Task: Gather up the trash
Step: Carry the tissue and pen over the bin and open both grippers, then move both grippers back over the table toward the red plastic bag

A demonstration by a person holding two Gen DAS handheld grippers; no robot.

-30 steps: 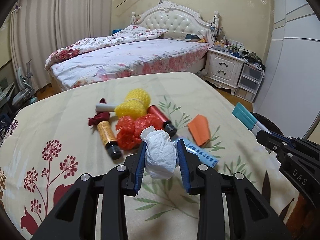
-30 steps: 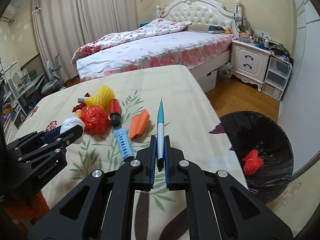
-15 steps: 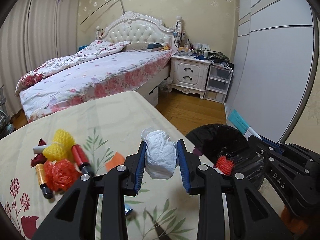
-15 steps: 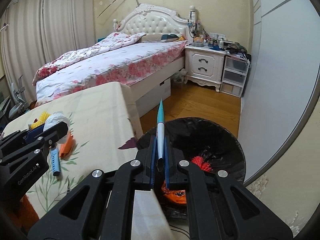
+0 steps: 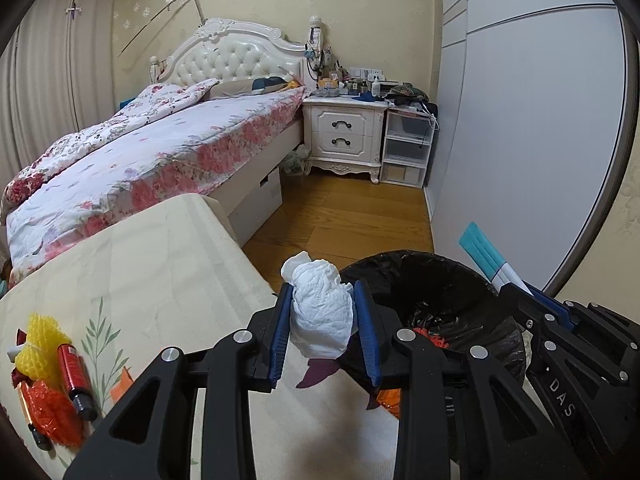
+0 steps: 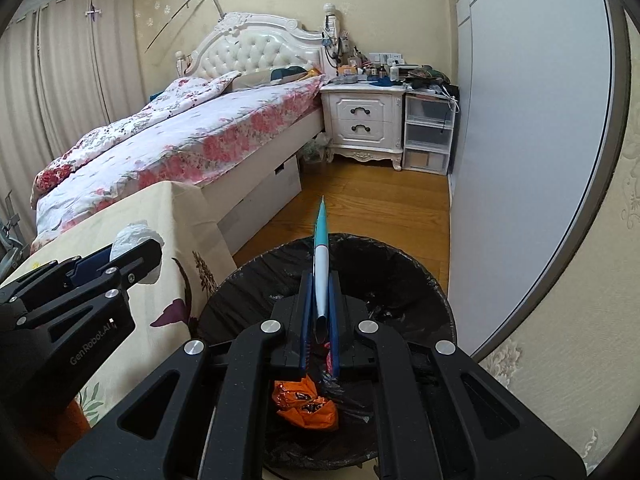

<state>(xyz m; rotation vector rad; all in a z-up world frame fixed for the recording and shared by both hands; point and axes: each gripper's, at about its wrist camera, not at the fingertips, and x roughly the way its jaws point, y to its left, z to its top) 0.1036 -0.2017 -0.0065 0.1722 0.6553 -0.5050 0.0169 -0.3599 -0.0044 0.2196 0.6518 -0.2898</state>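
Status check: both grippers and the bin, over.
Left gripper shut on tissue, at table edge. Right gripper shut on tube, over bin. Nothing blocking.

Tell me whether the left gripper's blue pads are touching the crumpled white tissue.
Touching. The left wrist view shows both blue pads pressed against the sides of the crumpled white tissue, with no gap.

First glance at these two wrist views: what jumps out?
The left gripper is clamped on a crumpled white tissue wad at the floral table's edge. The right gripper pinches a flat teal-and-white tube over the black-lined trash bin, which already holds an orange wrapper.
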